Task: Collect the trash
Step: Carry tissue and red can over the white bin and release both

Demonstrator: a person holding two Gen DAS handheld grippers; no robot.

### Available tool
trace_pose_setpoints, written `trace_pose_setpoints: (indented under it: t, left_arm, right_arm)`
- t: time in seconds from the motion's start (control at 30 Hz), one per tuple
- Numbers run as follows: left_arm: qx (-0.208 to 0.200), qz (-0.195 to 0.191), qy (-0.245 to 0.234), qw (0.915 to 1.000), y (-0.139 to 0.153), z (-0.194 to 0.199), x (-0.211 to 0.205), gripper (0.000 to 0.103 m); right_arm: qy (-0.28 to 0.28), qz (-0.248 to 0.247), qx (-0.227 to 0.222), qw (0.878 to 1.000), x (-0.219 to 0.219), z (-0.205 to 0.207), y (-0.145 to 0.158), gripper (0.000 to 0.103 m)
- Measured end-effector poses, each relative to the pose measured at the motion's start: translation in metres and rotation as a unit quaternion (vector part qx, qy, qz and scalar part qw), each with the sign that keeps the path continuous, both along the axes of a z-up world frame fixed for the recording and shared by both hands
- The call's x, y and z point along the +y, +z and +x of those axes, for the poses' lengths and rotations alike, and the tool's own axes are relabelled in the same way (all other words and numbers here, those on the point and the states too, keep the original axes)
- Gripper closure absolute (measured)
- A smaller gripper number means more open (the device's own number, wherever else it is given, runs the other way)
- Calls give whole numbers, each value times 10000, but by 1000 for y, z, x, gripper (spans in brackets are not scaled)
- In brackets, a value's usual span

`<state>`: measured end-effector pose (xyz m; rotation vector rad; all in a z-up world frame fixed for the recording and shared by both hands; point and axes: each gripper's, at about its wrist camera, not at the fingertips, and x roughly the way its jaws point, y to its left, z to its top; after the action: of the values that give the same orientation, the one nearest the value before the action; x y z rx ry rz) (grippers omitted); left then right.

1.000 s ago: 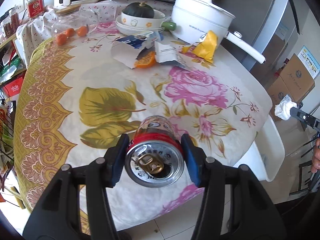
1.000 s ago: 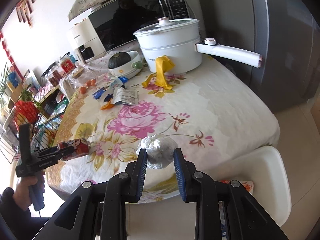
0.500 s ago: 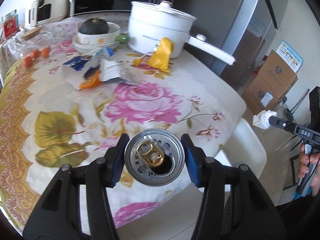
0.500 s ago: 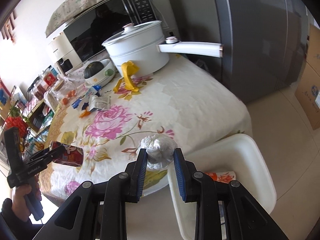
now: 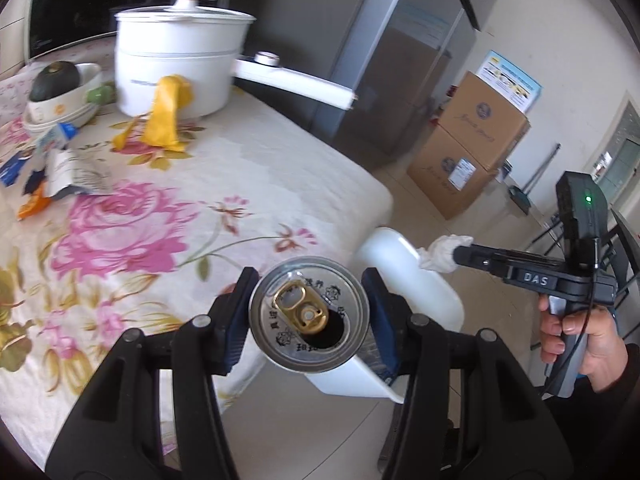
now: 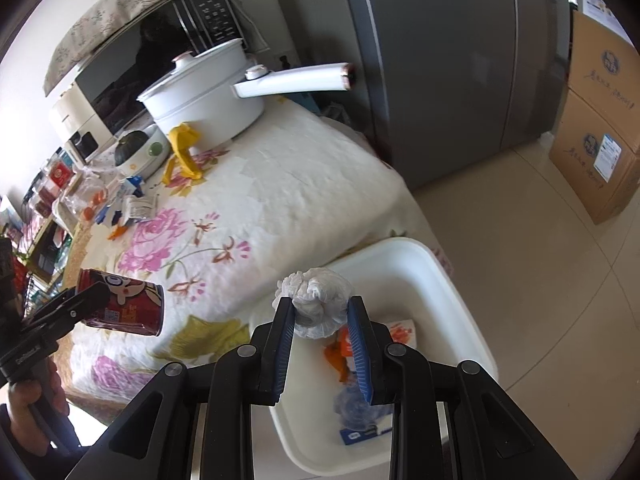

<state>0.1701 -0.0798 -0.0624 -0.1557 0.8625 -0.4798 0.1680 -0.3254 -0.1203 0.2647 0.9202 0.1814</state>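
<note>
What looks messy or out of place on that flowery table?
Torn blue-and-white wrappers and an orange scrap lie strewn on the floral tablecloth. A crumpled yellow bag slumps against the white lidded pot, whose long handle sticks out past the table edge.

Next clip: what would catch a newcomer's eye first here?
The left tool clamps an opened red can over the table edge, while the right tool holds a crumpled white tissue above the white bin on the floor. A big white pot stands at the table's far end.
</note>
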Motion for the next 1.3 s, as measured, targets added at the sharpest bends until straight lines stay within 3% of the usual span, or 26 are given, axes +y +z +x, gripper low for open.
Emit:
trace_pose_setpoints:
  t: [0.4,0.7,0.77,0.83,0.9,1.2,1.3]
  left_arm:
    - [223,323,-809,9959,-36,1,-82,48]
    - [378,547,-989,9929,-62,5,-106,48]
    - [432,750,-908,9921,-66,6,-106,48]
    - [511,897,-862,9909,-66,8,-106,41]
    - [506,1004,-775,9906,-62,6,-104,22]
    - [655,1102,-322,9912,-55,5,-66,5]
    - [652,1154,-199,9910,-52,2,-52,2]
  right_arm:
    - [-214,-198,432,9986,-36,-6,-31,75]
    - [-236,-359,681,9968,-52,-9,-51,75]
    - [-240,-383,723,9964,-53,-8,-53,75]
    - [-246,-393,761,9960,-54,-7,-55,75]
    - [-233,-401,780,9959,-54,-5,-56,75]
    - [-159,-492,882,9948,-43,-2,-60,75]
    - [-133,-477,959,9942,-40,0,-62,69]
